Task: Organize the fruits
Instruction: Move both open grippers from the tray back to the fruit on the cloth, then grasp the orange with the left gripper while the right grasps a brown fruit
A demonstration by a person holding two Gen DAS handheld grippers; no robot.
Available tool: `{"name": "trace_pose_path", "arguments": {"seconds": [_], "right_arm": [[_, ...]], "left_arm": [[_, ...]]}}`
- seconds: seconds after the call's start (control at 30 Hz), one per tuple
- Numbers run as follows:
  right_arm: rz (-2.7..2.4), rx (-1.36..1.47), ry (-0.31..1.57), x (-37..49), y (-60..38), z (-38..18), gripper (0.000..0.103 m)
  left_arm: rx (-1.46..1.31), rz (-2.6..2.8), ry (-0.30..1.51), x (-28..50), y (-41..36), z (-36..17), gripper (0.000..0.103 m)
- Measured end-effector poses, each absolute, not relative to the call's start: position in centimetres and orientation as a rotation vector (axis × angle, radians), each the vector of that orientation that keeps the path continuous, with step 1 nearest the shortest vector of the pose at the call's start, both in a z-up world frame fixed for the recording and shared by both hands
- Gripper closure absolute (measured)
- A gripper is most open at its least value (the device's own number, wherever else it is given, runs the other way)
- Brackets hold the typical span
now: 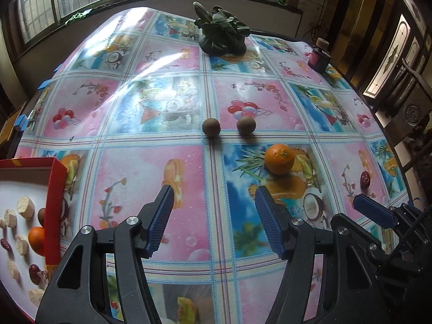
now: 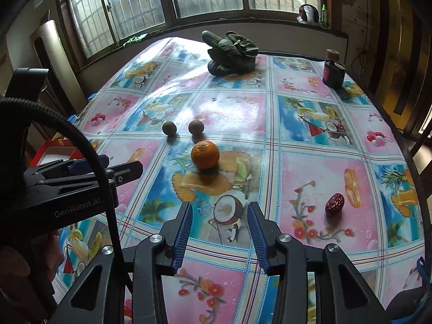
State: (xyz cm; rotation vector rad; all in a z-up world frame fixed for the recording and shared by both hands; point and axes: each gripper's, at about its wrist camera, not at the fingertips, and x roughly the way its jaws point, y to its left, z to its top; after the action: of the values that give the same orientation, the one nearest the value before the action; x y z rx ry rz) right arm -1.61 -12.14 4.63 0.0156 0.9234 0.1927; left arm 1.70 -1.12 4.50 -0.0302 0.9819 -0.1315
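The right hand-held gripper [image 2: 220, 232] hovers low over the worktop [image 2: 310, 172] with its jaws apart and nothing between them, and the left hand-held gripper [image 1: 213, 216] hangs beside it, also wide open and empty. In front of them the orange [image 2: 205, 154] sits alone on the glossy cloth, with two small brown fruits [image 2: 169, 129] [image 2: 196, 127] just behind it and a red date [image 2: 334, 203] well apart to the right. The red box [image 1: 55, 202] stands at the left edge, and it already holds an orange, some dates and pale pieces that I cannot name. I think the orange is the nearest thing to take, but it is round and the cloth looks slippery, so a push from one finger before the other one touches could roll it into the brown fruits and scatter them. These are also round and could run far, maybe toward the worktop edge. The two grippers are close to each other, and the cable of the left one [image 2: 108, 216] crosses near the right one, so a fast turn toward the box could make them knock together. There is much free room in the middle and at the right. At the back, the leafy vegetable [image 2: 232, 54] and a dark bottle [image 2: 333, 70] stand far from the working area. The box wall is raised, so a fruit carried low may hit it.
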Motion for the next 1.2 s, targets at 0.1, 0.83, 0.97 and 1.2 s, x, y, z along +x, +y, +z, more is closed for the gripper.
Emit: {"name": "trace_pose_path", "arguments": {"seconds": [0.1,0.83,0.97,1.2], "right_arm": [[0.167,0.016,0.929,-1.7,-13.3,4.8,0.061],[0.111,0.1,0.941,-0.7,-18.7,4.6,0.06],[0.151,0.066,0.938,-0.2,-16.9,5.3,0.06],[0.22,0.066,0.941,2.4,-12.9,4.9,0.06]], "left_arm": [[-0.02,-0.164,0.984,2.6,-2.9,4.4,0.04],[0.003,-0.255,1.018,5.6,-6.5,1.9,0.072],[-0.029,-0.214,1.011,4.7,-3.7,2.6,0.072],[-0.051,-0.11,0.988,3.5,1.1,3.8,0.072]]}}
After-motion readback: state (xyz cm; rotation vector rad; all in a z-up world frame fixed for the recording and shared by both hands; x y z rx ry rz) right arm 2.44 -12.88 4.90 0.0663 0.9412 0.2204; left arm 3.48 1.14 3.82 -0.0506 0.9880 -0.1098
